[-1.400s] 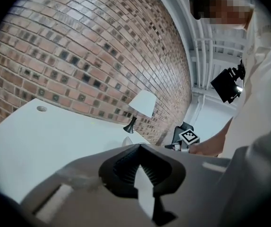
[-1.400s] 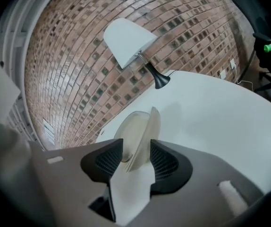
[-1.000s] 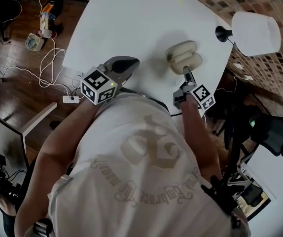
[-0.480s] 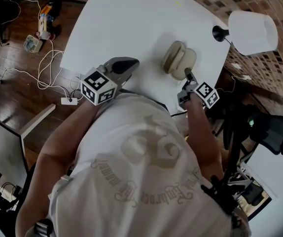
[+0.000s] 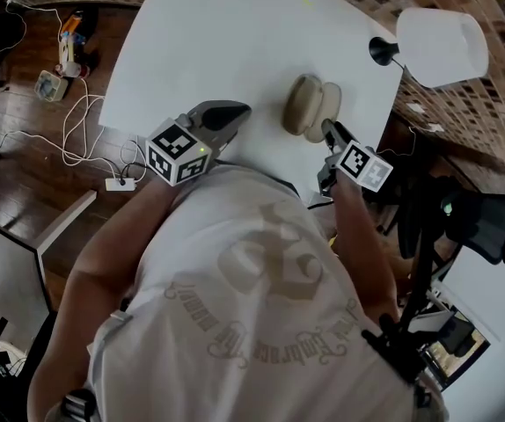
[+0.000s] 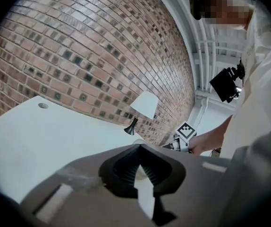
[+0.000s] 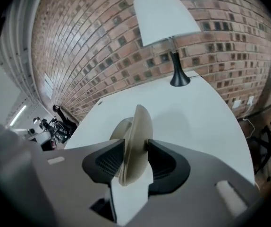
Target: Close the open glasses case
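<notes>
Glasses case (image 5: 310, 105): tan, smooth, matt; soft plastic or fake leather, can't tell which; counter (image 5: 235, 33): white, smooth, flat, a bit dull; left tool (image 6: 138, 151): grey hard plastic, matt; its pads (image 6: 122, 170): black, w/ little ribs, look like rubber; lamp shade (image 5: 442, 47): white, matt; cloth or paper, can't tell; lamp foot (image 7: 179, 79): black, a bit shiny; wall (image 6: 79, 46): red-brown brick, rough, w/ pale lines btw the bricks; floor (image 5: 24, 174): dark wood boards, glossy; shirt (image 5: 261, 306): pale cloth, soft, w/ faded print.
</notes>
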A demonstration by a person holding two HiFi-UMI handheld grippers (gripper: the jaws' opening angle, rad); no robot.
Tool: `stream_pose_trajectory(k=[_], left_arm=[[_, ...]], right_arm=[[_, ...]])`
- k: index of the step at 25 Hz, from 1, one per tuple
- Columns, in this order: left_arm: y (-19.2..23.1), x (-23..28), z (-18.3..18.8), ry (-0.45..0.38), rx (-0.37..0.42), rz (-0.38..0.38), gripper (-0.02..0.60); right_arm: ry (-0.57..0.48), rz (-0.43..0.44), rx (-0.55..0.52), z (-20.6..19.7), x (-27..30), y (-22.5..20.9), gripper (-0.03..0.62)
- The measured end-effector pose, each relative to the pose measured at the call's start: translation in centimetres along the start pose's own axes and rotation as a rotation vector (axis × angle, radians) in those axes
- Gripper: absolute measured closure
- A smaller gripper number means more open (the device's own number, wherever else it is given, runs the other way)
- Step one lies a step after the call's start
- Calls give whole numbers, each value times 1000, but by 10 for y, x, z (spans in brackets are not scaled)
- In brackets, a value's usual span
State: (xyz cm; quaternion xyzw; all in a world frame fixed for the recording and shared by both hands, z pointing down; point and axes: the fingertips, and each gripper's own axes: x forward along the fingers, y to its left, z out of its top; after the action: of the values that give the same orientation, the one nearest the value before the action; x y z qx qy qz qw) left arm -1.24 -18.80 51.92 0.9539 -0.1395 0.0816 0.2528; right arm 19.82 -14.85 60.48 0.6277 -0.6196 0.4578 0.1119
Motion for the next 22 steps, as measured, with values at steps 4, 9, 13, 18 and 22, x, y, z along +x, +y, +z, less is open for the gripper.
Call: stream_pose_trajectory(k=[4,9,13,18,22], left_arm=[[2,-2,-2,2,-2,8,577],[1,-5,-2,1,2,14,577],[2,-8,-1,0,4,26,577],[5,-15,-2,-5,-3,48,577],[7,-19,-4,-12,-13,65,577]], right_arm=[[7,32,-111,4,1,28,407],[13,119,-183,2,9,57,407],[25,176,-206,1,21,74,425],[72,191,-253,-3,34,80,491],[104,192,-283,-5,42,80,531]])
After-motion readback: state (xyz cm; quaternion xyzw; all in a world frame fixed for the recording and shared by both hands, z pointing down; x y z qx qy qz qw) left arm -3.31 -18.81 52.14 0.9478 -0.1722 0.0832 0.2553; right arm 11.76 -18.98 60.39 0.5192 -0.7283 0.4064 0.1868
